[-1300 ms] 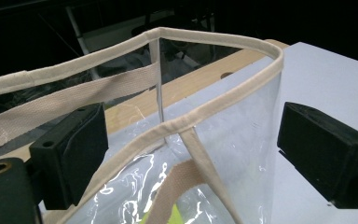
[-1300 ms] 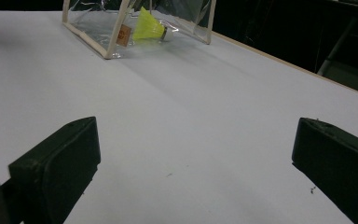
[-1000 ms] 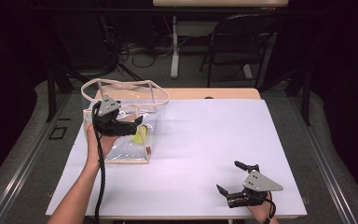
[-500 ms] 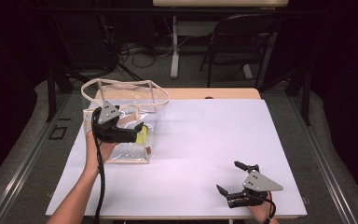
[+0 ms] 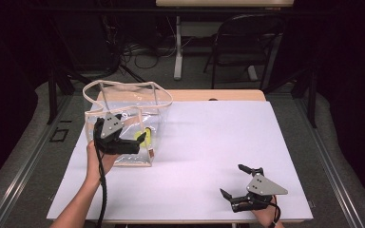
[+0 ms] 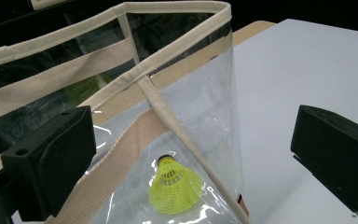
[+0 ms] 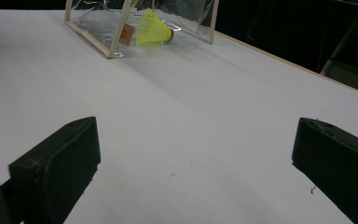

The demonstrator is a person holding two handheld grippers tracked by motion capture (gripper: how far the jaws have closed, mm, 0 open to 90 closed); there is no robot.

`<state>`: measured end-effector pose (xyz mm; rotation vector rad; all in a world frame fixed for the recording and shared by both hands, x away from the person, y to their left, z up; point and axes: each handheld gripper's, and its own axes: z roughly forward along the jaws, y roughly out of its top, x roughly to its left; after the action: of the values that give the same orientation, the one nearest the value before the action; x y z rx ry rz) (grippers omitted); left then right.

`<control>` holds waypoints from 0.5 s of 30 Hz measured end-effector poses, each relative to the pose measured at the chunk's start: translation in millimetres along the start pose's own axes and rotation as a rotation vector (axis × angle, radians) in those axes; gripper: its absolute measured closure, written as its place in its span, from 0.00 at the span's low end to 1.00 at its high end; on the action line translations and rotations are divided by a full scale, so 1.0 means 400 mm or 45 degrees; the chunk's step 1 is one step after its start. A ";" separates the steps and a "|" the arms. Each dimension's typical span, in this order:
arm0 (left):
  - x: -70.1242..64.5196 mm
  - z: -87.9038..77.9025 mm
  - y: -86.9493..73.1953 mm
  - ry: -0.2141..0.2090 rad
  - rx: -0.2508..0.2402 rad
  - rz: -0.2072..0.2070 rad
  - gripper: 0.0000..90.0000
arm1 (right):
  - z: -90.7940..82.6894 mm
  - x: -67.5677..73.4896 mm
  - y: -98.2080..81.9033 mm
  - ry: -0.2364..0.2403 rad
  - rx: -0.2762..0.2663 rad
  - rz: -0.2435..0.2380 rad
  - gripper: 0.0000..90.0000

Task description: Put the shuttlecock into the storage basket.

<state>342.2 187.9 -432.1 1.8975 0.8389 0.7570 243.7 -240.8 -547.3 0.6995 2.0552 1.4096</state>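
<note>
A clear plastic bag (image 5: 123,107) with beige trim and straps stands on the left of the white table. A yellow shuttlecock (image 5: 147,137) lies inside it on the bottom; it also appears as the shuttlecock (image 6: 175,186) behind the bag's clear wall (image 6: 205,107) and as the shuttlecock (image 7: 151,21) far off. My left gripper (image 5: 134,128) is open at the bag's near side, with the bag's trimmed corner between its wide jaws (image 6: 193,158). My right gripper (image 5: 232,180) rests open near the table's front right, nothing between its jaws (image 7: 196,163).
The white table top (image 5: 218,137) stretches between the bag and the right gripper. A wooden strip (image 5: 218,95) runs along its far edge. Behind the table are a dark chair (image 5: 247,42), a table leg (image 5: 177,47) and floor cables.
The left gripper has come down and slightly toward the person along the bag's near side. The right gripper and the shuttlecock have stayed put.
</note>
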 end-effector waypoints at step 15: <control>-0.019 -0.023 -0.079 -0.033 -0.031 -0.018 0.00 | 0.000 0.002 0.000 -0.001 0.009 0.003 0.00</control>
<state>323.0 197.9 -458.0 1.8743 0.8225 0.7291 243.1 -240.1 -547.5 0.7054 2.0603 1.4040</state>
